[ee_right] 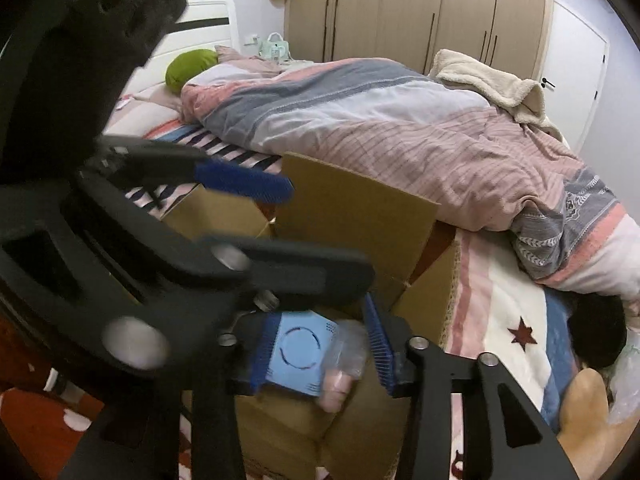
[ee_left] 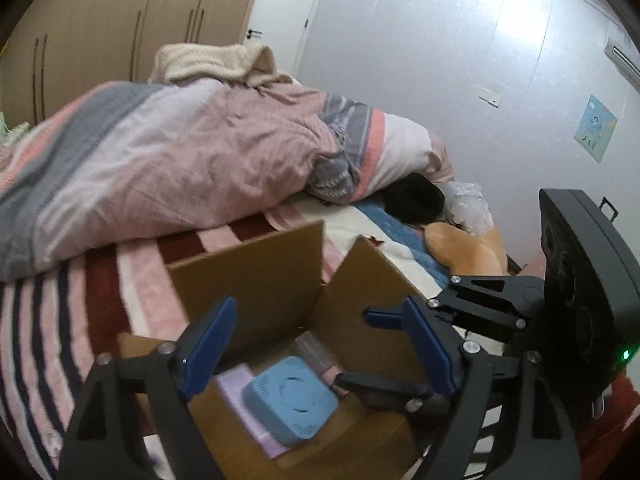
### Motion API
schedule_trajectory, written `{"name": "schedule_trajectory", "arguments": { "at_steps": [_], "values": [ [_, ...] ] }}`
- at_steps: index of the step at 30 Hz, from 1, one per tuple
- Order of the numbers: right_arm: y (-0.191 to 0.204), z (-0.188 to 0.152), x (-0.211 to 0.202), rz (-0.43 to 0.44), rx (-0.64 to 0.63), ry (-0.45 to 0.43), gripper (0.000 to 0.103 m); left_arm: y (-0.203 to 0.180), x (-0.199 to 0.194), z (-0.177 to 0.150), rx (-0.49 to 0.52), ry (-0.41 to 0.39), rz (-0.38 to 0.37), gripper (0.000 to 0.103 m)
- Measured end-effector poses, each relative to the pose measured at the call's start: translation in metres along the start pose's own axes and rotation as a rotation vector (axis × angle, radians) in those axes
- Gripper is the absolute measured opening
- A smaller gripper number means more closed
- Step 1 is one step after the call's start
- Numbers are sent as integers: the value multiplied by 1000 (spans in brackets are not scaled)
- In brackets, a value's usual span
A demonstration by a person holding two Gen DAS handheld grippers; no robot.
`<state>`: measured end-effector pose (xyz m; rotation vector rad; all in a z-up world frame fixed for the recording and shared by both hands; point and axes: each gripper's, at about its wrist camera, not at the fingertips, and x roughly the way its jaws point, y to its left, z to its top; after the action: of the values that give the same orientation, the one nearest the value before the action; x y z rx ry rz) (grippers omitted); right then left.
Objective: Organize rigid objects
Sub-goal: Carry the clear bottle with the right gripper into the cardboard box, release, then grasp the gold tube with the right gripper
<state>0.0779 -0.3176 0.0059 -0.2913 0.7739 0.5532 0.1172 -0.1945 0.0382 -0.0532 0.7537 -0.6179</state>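
Both grippers, left (ee_left: 320, 344) and right (ee_right: 320, 354), hover jaws apart above box (ee_left: 248, 276).

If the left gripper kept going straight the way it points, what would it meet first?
Probably the light blue square device lying in the open cardboard box; it sits between the open left gripper fingers in its view, though depth is unclear.

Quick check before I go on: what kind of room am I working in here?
Almost certainly a bedroom. A bed with a rumpled striped duvet fills the view, a wooden wardrobe lines the far wall, and the cardboard box being filled sits on the bed.
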Motion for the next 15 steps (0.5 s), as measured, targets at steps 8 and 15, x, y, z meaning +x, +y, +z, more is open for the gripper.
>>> {"name": "schedule_trajectory", "arguments": {
  "at_steps": [8, 15],
  "values": [
    [49, 19, -21, 88, -50, -77, 40, 44, -82, -22, -30, -116, 128, 85],
    [139, 46, -25, 244, -118, -105, 40, 101, -157, -73, -64, -227, 254, 87]
  ]
}}
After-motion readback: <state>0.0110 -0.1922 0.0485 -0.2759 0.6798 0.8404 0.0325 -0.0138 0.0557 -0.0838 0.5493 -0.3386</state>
